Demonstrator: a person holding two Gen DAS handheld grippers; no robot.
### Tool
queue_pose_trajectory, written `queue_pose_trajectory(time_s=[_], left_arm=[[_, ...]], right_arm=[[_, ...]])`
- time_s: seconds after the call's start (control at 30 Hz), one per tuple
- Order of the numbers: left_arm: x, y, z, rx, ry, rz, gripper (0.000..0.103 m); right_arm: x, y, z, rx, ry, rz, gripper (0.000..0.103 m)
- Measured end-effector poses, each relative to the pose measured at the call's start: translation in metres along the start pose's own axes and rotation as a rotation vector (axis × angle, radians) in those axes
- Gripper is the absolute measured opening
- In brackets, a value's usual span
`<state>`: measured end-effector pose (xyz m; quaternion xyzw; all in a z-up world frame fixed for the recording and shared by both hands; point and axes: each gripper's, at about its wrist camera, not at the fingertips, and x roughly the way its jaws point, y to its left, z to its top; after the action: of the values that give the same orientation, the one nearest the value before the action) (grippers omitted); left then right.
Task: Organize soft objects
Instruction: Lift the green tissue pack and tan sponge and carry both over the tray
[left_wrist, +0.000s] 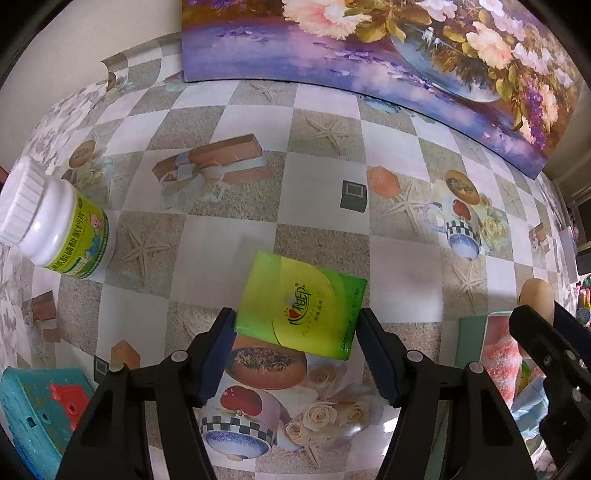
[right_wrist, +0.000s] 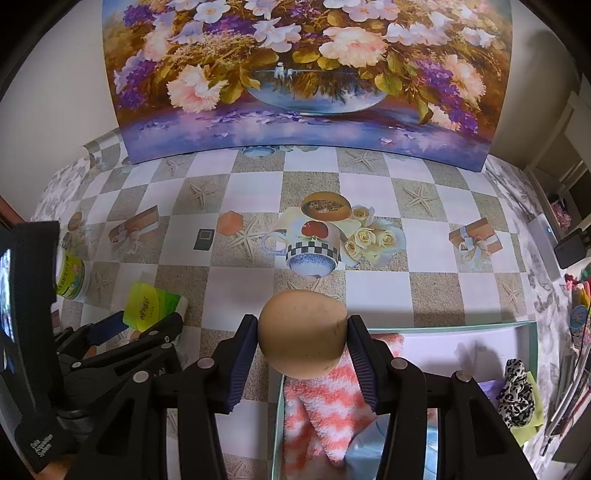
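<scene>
A green tissue pack (left_wrist: 301, 304) lies flat on the checkered tablecloth, between the fingertips of my left gripper (left_wrist: 297, 326), whose jaws stand open on either side of its near end. It also shows in the right wrist view (right_wrist: 147, 304). My right gripper (right_wrist: 302, 332) is shut on a tan soft sponge ball (right_wrist: 303, 332) and holds it above the near left corner of a pale green box (right_wrist: 532, 354). In the box lie a pink-and-white fuzzy sock (right_wrist: 321, 406) and a leopard-print scrunchie (right_wrist: 517, 395).
A white bottle with a green label (left_wrist: 55, 225) stands at the left. A teal plastic toy (left_wrist: 33, 410) lies at the near left. A flower painting (right_wrist: 303, 77) leans against the back wall. Clutter lines the table's right edge (right_wrist: 576, 295).
</scene>
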<state>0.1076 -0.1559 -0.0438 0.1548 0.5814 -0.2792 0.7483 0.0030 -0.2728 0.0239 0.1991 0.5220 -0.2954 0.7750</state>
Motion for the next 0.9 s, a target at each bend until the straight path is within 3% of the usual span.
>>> queue_pose_trajectory(time_s=[0.4, 0.9], left_arm=[[-0.070, -0.007, 0.000, 0.010, -0.117, -0.023, 0.068], [-0.134, -0.038, -0.023, 0.144, -0.243, 0.022, 0.068]], right_arm=[[-0.030, -0.014, -0.007, 0.038, -0.031, 0.020, 0.052], [-0.073, -0.041, -0.028, 0.074, -0.063, -0.002, 0.052]])
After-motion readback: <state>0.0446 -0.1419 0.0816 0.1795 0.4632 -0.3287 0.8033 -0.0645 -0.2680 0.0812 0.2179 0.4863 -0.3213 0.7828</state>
